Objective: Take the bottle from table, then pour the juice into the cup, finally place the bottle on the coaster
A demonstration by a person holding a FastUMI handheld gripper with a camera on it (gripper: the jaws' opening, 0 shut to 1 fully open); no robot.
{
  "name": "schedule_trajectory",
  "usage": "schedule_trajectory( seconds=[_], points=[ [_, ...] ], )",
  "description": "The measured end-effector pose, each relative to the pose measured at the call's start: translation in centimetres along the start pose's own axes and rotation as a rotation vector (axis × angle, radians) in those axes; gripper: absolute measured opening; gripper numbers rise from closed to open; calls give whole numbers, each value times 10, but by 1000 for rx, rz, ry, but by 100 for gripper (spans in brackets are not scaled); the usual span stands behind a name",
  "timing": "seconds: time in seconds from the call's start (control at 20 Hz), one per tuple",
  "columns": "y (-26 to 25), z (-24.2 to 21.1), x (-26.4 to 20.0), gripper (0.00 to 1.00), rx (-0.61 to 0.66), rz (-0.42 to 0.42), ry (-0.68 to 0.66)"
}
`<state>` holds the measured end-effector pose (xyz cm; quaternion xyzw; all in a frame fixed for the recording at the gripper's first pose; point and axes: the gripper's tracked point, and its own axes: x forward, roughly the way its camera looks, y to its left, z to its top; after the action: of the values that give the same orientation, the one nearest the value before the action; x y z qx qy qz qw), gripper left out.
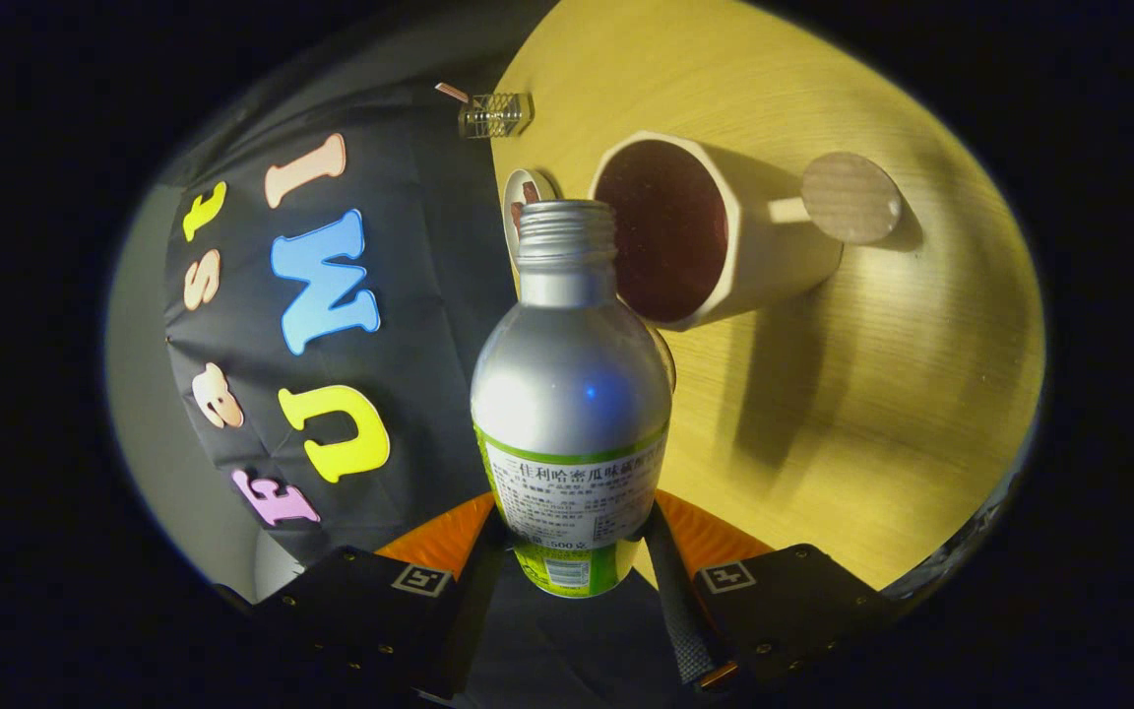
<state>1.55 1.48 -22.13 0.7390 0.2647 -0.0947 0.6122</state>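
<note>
The claw (574, 537) pinches the bottle (572, 394) low down, w/ one finger pressed on each side of its label. We see the fingers (677, 591) reach up from the bottom of the view & squeeze the bottle btwn them.

The bottle is silver on top, w/ a green & white label around its lower part. Its neck has screw lines & there is no cap on it. The open mouth points away from us, toward the cup (715, 231).

The view is turned on its side, so the wooden surface (872, 414) looks like a wall next to the bottle. The cup sits on that surface, just beyond the bottle's mouth. It is pale outside w/ flat sides, & dark red inside. We can't tell if that red is juice or just the cup's own colour.

A round wooden coaster (850, 197) lies on the surface just beside the cup's bottom end. A small white dish (525, 202) peeks out behind the bottle neck, near the cup. A little clear box (496, 114) sits farther off, at the edge of the surface.

The cup's shadow falls dark across the wood.
</note>
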Motion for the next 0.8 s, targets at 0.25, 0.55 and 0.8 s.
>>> schedule_trajectory(
  seconds=[0.25, 0.55, 0.8],
  points=[
    [-18, -2, 6, 76, -218, -70, -42],
    [-24, -5, 15, 76, -492, -133, -96],
    [-16, -3, 25, 77, -686, -162, -174]
  ],
)
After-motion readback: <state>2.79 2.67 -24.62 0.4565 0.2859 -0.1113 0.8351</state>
